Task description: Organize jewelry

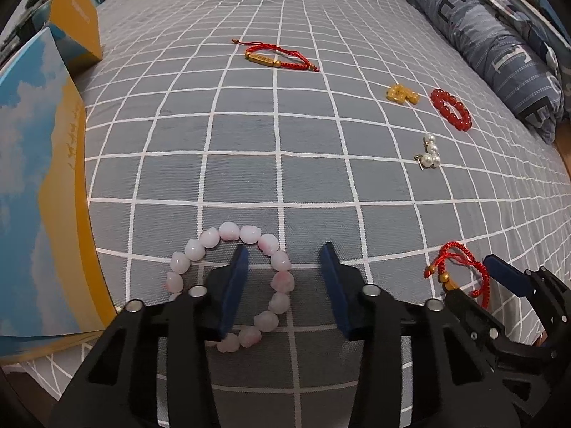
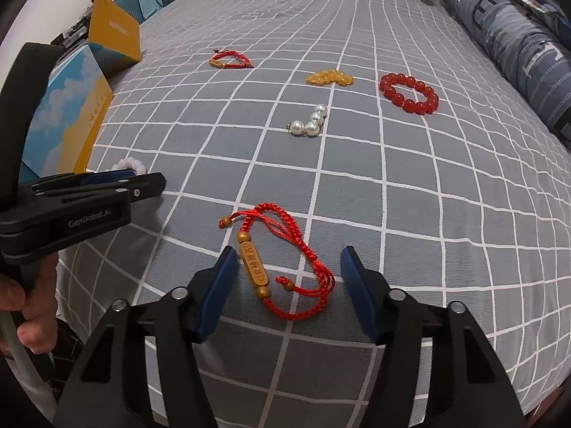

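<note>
The left claw is hanging spread over the pink bead bracelet lying on the bed, one finger inside the loop and one outside, neither pressing it. The right claw is straddling the red cord bracelet, also spread and not touching. The beads are looking hard, smooth and likely to roll, so pinching across one strand seems best; the cord is soft and limp, and its stiff gold bar is offering the surest hold. The blue-and-yellow box beside the pink bracelet is showing no contents.
</note>
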A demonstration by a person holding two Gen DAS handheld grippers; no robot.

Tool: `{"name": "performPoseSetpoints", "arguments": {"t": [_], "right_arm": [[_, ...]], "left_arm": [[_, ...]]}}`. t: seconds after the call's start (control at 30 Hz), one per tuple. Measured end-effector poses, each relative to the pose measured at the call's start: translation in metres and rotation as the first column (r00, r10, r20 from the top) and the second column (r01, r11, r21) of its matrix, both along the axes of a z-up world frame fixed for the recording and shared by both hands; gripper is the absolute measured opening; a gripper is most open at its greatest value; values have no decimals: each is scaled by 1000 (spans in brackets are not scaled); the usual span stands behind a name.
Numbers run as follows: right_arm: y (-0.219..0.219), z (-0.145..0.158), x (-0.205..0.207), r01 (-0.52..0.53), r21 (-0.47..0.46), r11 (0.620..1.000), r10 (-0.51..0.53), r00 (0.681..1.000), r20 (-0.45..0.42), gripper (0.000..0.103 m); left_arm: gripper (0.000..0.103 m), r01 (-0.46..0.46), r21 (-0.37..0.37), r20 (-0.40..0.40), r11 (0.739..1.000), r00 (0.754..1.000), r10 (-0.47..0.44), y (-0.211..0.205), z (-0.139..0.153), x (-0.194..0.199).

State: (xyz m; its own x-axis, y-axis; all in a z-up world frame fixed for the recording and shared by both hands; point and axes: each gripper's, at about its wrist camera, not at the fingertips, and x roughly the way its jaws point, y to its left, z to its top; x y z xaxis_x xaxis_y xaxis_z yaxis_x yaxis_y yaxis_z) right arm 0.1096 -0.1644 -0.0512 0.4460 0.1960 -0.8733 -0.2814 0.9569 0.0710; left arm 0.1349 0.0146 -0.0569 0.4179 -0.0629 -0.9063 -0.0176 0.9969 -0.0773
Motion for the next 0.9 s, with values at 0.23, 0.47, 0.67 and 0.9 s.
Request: {"name": "performPoseSetpoints", "arguments": {"t": [0.23, 0.47, 0.67, 0.9], "right_arm": [[-1, -2, 3, 12, -7, 1000, -12, 1000, -9, 41], [-6, -4, 6, 37, -4, 999, -37, 999, -28, 18], [-8, -2, 7, 51, 4, 999, -51, 998, -27, 9], [-8, -1, 7, 55, 0, 998, -55, 998, -23, 9]], "left_arm": [[12, 10, -1, -8, 1000, 1000, -10, -1, 1, -1], [12, 12, 4, -3, 1000, 1000, -12, -2, 3, -2], [12, 16, 8, 18, 1000, 1000, -16, -2, 8, -5], [12, 11, 12, 43, 1000, 999, -11, -1, 15, -7]]}}
